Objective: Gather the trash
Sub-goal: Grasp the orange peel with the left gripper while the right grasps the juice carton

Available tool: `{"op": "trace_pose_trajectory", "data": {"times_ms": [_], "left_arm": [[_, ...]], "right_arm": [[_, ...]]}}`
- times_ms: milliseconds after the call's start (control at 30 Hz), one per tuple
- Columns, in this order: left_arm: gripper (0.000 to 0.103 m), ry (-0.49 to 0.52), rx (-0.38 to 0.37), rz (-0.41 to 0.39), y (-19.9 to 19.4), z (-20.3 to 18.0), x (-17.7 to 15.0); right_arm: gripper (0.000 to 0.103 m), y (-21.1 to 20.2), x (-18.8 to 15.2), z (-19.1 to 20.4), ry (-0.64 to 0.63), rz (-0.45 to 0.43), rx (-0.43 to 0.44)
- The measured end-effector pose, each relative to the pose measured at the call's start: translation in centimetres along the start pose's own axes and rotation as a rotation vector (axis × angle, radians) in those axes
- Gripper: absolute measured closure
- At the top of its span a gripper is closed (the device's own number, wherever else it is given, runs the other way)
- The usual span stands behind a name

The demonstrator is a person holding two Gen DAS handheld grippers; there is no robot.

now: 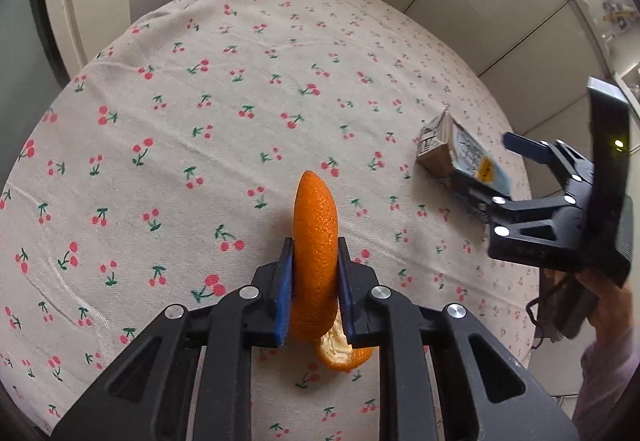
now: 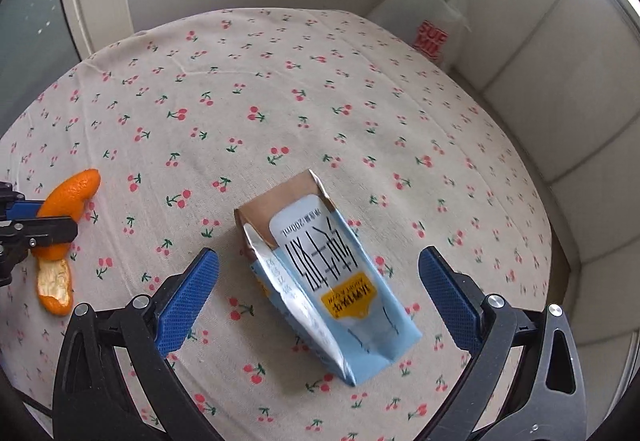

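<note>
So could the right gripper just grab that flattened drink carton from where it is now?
Probably yes. The right gripper is open, its blue fingers on either side of the drink carton lying on the tablecloth, nothing between them. The left gripper, holding orange peel, is well aside.

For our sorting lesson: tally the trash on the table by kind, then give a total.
Peel: 1, shut in the left gripper
Carton: 1, between the open right gripper fingers
Total: 2
</note>
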State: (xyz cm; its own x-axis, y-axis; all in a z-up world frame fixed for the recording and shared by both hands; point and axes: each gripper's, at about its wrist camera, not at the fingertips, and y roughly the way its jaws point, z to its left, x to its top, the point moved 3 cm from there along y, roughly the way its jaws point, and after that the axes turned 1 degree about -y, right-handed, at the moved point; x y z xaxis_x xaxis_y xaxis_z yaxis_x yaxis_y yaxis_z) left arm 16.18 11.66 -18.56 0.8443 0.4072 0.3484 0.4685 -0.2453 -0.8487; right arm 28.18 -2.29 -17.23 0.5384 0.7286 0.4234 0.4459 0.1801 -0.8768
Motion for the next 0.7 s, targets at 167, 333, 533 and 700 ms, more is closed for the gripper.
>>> {"op": "trace_pose_trajectory", "data": {"times_ms": [167,333,533,700], "left_arm": [[0.084,0.039,-0.023,-0.019,-0.4,-1.3,0.3],[0.083,0.029,-0.025,-0.008,0.1,-1.0,0.4],[0.084,0.019,-0.032,-0.008,0.3,-0.7,0.4],[0.084,0.014,-0.051,-0.032,-0.1,-1.0,0.8]], "right_arm": [[0.007,1.4,1.0,0.3,-0.021,0.016,0.069],[0.038,3.3,0.3,-0.2,0.004,0.056,0.129],[0.046,3.3,-0.4,-2.3,0.127,0.039,0.125],[0.047,2.1,-1.4,-3.8,0.255,0.021,0.084]]}}
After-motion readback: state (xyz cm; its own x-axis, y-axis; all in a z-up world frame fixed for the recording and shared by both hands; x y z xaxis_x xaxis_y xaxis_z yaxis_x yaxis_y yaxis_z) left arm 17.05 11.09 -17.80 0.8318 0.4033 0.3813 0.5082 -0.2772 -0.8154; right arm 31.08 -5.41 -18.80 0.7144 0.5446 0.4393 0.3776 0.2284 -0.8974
